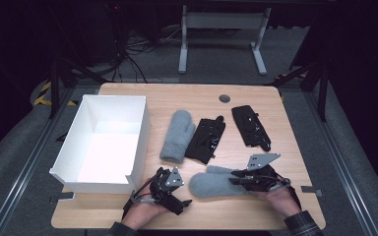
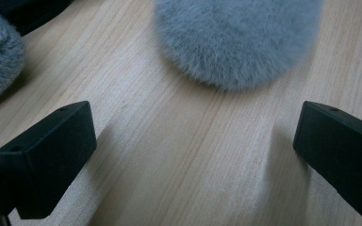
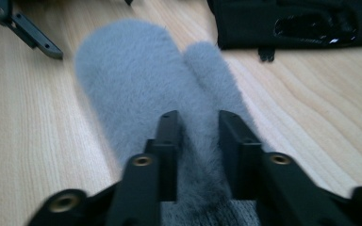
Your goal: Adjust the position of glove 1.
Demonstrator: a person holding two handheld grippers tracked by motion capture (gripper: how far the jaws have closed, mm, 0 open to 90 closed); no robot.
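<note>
Grey and fuzzy, the near mitten [image 1: 215, 184] lies flat on the wooden table [image 1: 295, 162] between the two grippers, its long axis running across from one to the other. Its cuff end sits at the right gripper [image 1: 239, 181], whose jaws are pinched on the fabric there; in the right gripper view the rounded fingertip end points straight away from those jaws, with the thumb lying along its right side. That fingertip end faces the left gripper [image 1: 177, 194], whose jaws stand wide apart over bare wood; in the left gripper view the mitten's rounded tip [image 2: 238, 42] is just ahead of them, centred between the jaws but not yet touched. So the right hand already has hold, and the left needs only a short push straight forward to reach the free end. Beyond the left gripper stands a white box [image 1: 139, 142]; farther off from both lie a second grey mitten [image 1: 177, 135] and two black gloves [image 1: 205, 139].
</note>
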